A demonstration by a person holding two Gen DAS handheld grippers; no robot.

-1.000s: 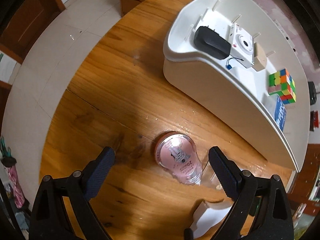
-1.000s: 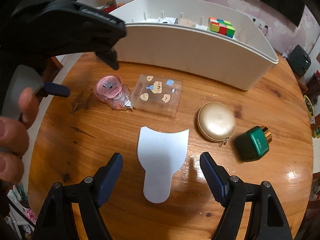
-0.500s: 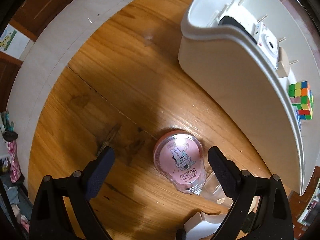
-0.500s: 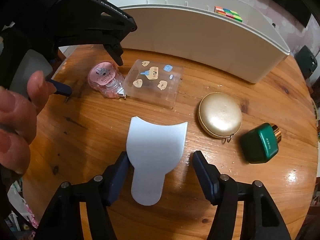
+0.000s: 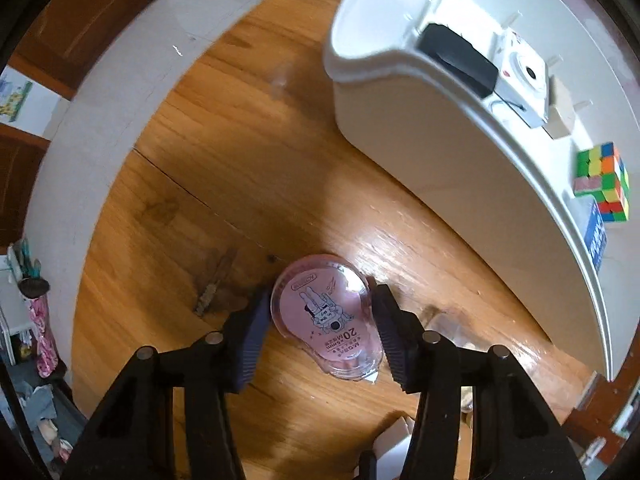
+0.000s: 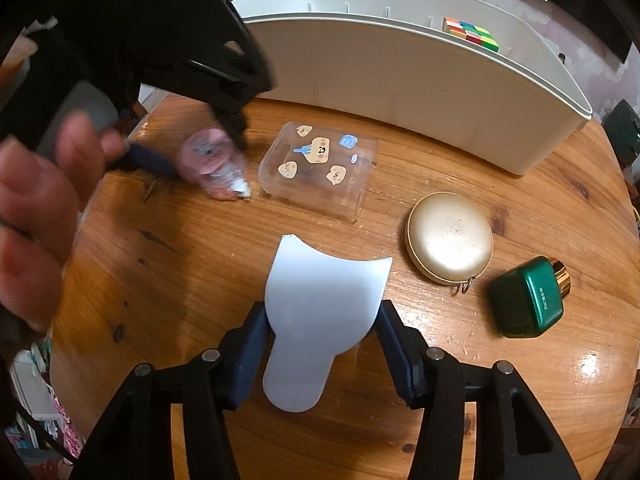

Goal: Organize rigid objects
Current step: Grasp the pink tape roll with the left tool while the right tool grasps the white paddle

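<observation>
Two grippers, left [image 5: 320, 322] and right [image 6: 322, 338], have just closed their fingers on a pink correction-tape dispenser [image 5: 326, 316] and white divider panel [image 6: 320, 320], apparently bound for the white organizer bin [image 6: 400, 76].

My left gripper [image 5: 320, 322] is straddling the tape dispenser [image 5: 326, 316], which is lying left of the clear box [image 6: 318, 170]. My right gripper [image 6: 322, 350] is flanking the flat card [image 6: 320, 320] nearest me. The compact [image 6: 450, 238] and bottle [image 6: 528, 298] are sitting right, the bin [image 6: 400, 80] far behind.
</observation>
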